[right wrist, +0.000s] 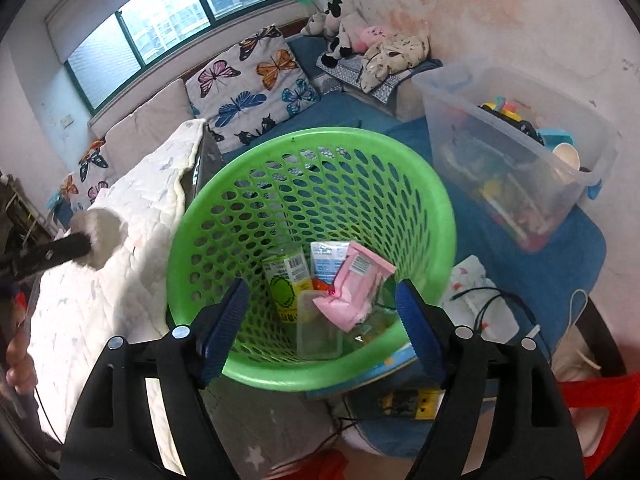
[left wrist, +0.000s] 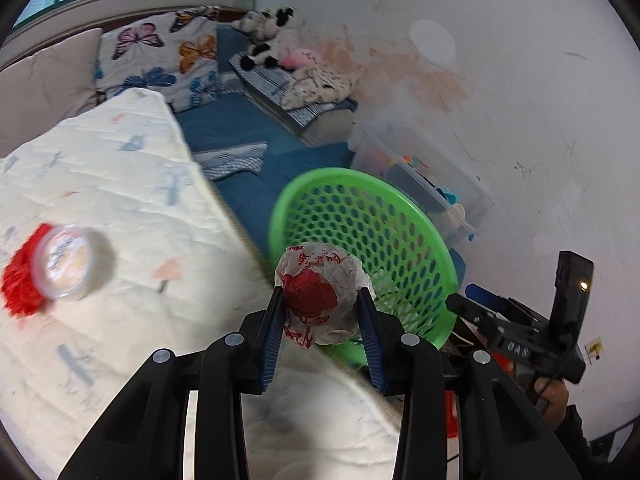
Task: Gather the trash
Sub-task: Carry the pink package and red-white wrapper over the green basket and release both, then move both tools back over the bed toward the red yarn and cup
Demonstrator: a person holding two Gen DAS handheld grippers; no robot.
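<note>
The left gripper [left wrist: 322, 304] is clamped on a crumpled paper ball [left wrist: 323, 294], white with red print, squeezed between its two blue pads and carried in the air near the edge of the quilt [left wrist: 120, 168], just short of the green basket [left wrist: 400, 200]. The right gripper [right wrist: 324, 320] hangs over the basket's mouth with its jaws spread apart and nothing between them; straight below, inside the basket, a pink packet [right wrist: 354, 292] lies on top of a yellow-green carton [right wrist: 286, 286], a white-and-blue pouch [right wrist: 326, 260] and a clear tray [right wrist: 318, 336]. By the look of it, the right side's drop is done and the step in hand is the delivery of the ball. A small tub [left wrist: 66, 260] on something red and fluffy [left wrist: 22, 280] is on the quilt, so at least one piece is likely left to collect. The next move calls for the left gripper to carry the ball on over the basket's rim until it is clearly above the opening, then spread its jaws. The ball is light and may cling to a pad, so a full opening would help. The right gripper should clear the mouth first, since the two would otherwise crowd the same space. From the right wrist view the ball shows only as a pale blur at the far left.
</note>
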